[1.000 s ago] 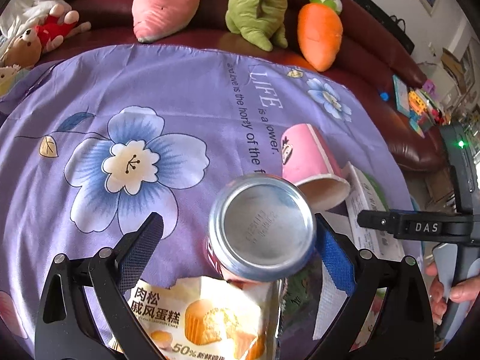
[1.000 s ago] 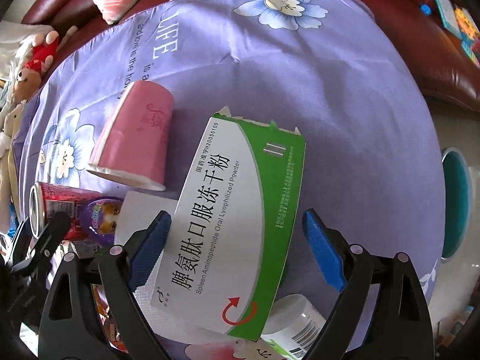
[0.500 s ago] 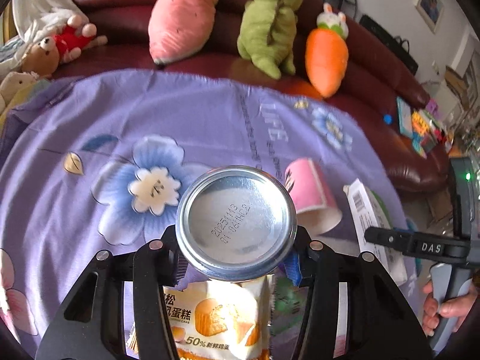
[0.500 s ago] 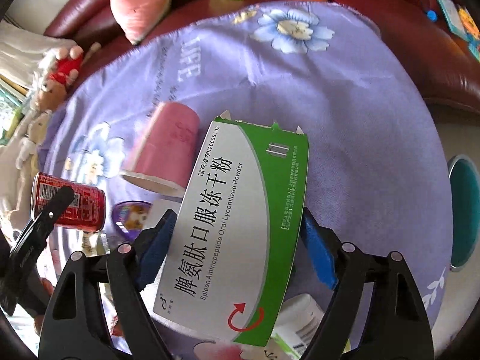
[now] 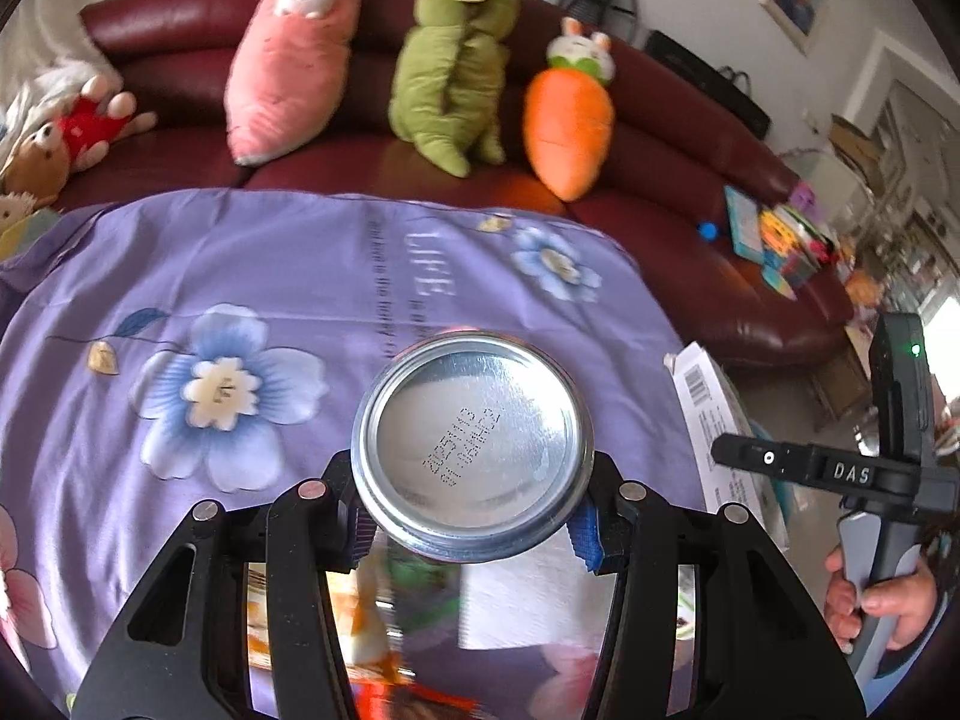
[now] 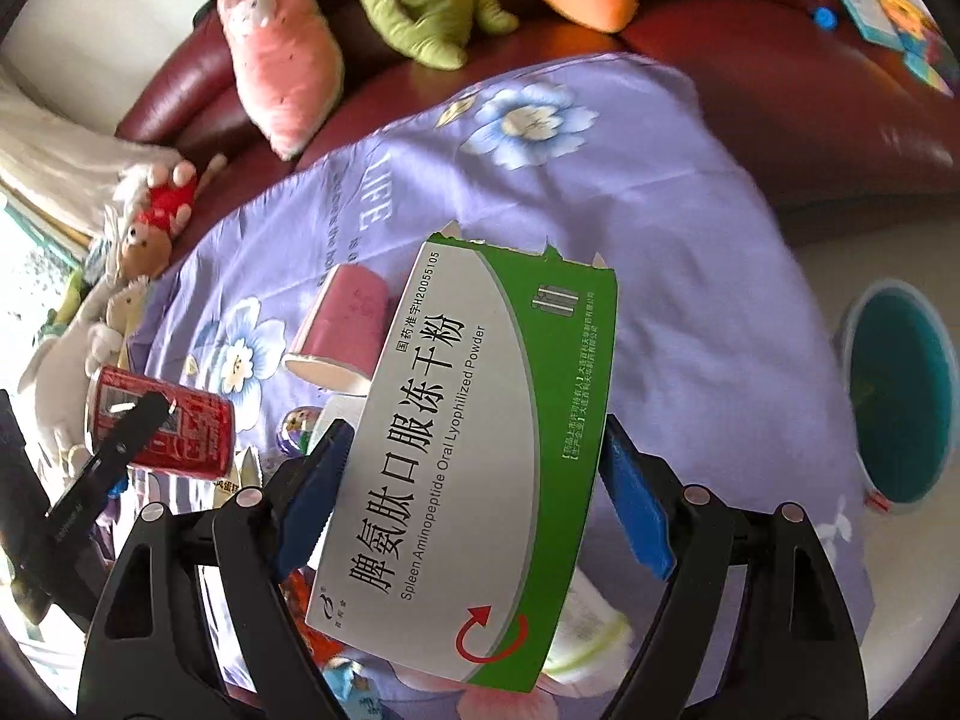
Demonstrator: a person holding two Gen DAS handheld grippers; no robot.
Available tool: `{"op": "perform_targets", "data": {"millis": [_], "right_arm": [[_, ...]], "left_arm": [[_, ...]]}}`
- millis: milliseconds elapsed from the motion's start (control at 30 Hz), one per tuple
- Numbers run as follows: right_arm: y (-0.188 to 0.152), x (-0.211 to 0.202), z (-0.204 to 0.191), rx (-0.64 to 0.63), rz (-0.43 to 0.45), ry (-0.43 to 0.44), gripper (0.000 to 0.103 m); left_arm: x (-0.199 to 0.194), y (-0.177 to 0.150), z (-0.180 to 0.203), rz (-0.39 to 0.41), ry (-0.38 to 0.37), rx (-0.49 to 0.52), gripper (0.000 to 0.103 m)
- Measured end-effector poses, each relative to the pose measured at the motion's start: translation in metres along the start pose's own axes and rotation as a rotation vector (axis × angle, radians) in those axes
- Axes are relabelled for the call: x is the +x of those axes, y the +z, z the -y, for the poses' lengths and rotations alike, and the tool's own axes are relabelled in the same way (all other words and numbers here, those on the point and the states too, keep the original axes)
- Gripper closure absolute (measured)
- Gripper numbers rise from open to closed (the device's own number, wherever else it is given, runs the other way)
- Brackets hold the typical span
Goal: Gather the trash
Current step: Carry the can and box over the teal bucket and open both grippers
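Note:
My left gripper point(image 5: 471, 525) is shut on a drink can point(image 5: 471, 444) and holds it above the purple flowered cloth point(image 5: 240, 252), silver bottom toward the camera. The right wrist view shows the same can as red point(image 6: 180, 426), lying level between the left fingers. My right gripper point(image 6: 474, 507) is shut on a white and green medicine box point(image 6: 480, 420), its blue pads point(image 6: 636, 516) against the box's long edges, and the box is clear of the table. The box's end point(image 5: 708, 420) also shows at the right of the left wrist view.
A pink paper cup point(image 6: 348, 324) lies on its side on the cloth. Wrappers, a white tissue point(image 5: 522, 600) and a white tub point(image 6: 588, 630) lie below the grippers. A teal bin point(image 6: 900, 396) stands on the floor right of the table. Plush toys point(image 5: 564, 114) line the red sofa point(image 5: 720, 276).
The left jaws closed on the can and lifted it off the wrappers. The right jaws closed on the box and raised it. Both views now show more of the sofa.

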State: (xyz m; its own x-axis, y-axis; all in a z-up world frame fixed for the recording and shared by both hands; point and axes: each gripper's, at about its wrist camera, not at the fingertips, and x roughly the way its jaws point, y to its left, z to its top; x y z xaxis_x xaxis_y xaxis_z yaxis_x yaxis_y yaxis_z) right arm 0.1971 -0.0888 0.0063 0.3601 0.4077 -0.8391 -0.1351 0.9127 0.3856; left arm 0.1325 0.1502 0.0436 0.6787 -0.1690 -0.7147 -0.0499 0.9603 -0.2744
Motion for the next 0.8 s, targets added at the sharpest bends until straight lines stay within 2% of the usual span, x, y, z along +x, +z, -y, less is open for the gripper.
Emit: {"op": "perform_targets", "data": {"millis": [267,800], "right_arm": [[-0.015,-0.053,0.074,0.109,0.087,0.005,0.026],[-0.057,-0.151,0.288,0.445,0.285,-0.08,0.026]], "left_arm": [[0.014,-0.01,0.082,-0.035,-0.061,0.102,0.052],[0.096,-0.044,0.281,-0.181,-0.211,0.337,0.052]]}}
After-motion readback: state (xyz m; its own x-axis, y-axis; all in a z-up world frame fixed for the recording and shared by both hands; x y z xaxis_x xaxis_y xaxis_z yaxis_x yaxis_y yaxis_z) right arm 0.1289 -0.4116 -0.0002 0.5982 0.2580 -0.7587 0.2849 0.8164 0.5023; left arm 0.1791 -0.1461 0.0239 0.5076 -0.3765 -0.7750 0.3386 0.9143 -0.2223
